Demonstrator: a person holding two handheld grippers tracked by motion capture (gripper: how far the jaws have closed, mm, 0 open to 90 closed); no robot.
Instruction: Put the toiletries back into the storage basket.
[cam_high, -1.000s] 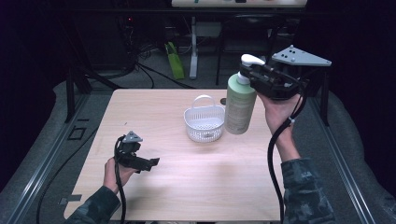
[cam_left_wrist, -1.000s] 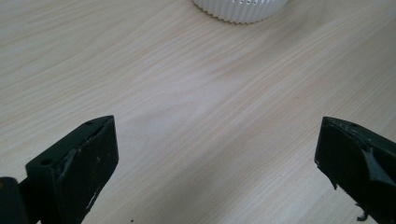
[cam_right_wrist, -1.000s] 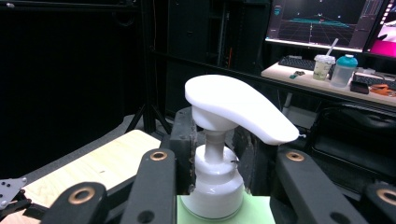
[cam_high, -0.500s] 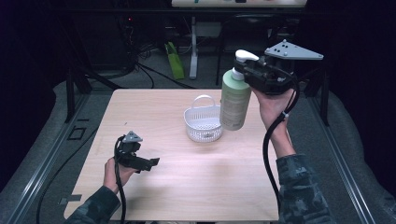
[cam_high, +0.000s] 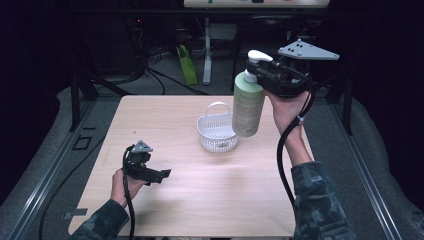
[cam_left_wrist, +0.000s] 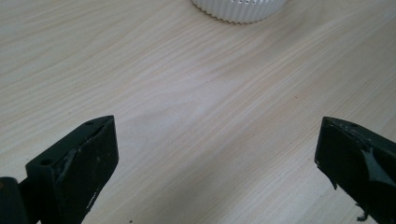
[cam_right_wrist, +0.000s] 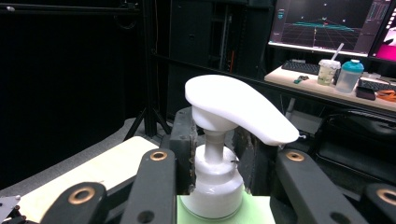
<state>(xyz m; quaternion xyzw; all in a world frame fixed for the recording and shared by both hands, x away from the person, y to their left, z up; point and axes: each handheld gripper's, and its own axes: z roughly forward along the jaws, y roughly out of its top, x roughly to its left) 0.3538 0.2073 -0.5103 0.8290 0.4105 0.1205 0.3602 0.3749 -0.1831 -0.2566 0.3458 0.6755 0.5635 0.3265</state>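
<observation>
Nearest the person, the left gripper (cam_high: 161, 174) sat low over the pale wooden table (cam_high: 165, 120), front-left, w/ its jaws spread wide and nothing between them. In the left gripper view just bare wood grain lay between the two black jaws, w/ the ribbed bottom edge of the white perforated plastic basket (cam_left_wrist: 238, 9) at the top of the frame.

Further out, approx. mid-table, that basket (cam_high: 216, 134) stood upright w/ its thin handle arched up at the back.

Beyond and to the right, the right gripper (cam_high: 260, 74) held the pale green plastic pump bottle with a white pump head (cam_high: 247, 102) up off the table, jaws clamped on its white collar below the pump. The bottle hung roughly upright, its base above the basket's right rim, not touching it. In the right gripper view the bottle's collar (cam_right_wrist: 213, 186) sat pinched between the pads, pump spout pointing right.
</observation>
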